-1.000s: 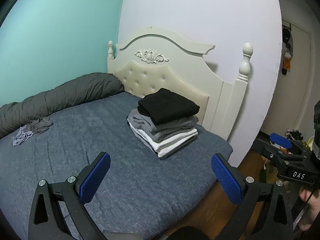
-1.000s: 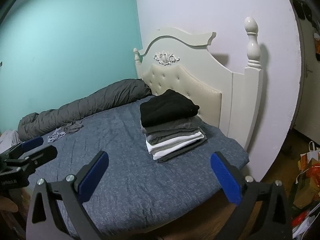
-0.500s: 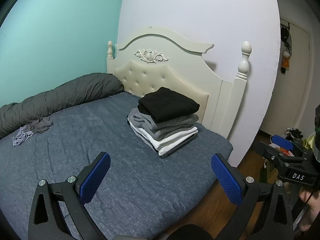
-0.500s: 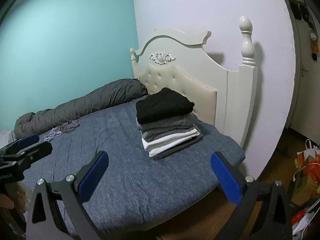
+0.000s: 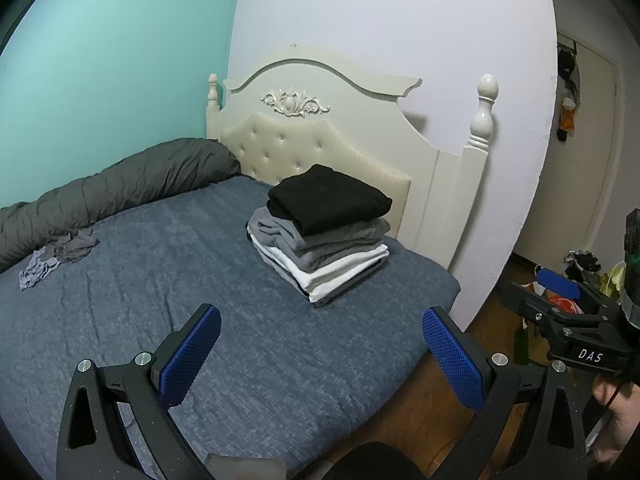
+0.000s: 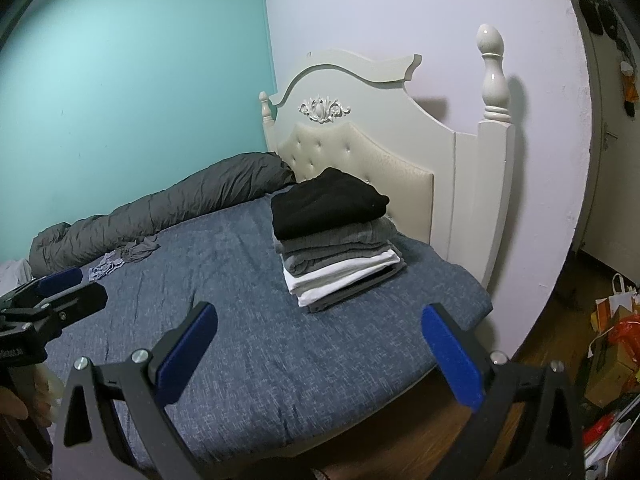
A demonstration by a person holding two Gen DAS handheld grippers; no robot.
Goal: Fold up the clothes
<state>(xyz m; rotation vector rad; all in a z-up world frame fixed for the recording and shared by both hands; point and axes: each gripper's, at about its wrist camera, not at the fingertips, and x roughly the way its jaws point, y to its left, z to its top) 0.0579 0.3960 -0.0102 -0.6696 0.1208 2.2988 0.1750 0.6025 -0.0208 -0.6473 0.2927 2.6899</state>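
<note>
Hovering above the near edge of the blue-grey covered bed [image 5: 160, 280], the left gripper [image 5: 320, 354] and right gripper [image 6: 320, 354] both have jaws wide apart, holding nothing. A neat stack of folded black, grey and white clothes [image 5: 324, 232] sits near the cream tufted headboard [image 5: 320, 140]; crumpled grey garments [image 5: 60, 256] lie beside the rolled dark grey duvet [image 5: 120, 188].

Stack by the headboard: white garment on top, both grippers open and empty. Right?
Not quite. The top of the stack is a black garment, as the left wrist view shows; white sits lower down. Left gripper and right gripper are open and empty.
</note>
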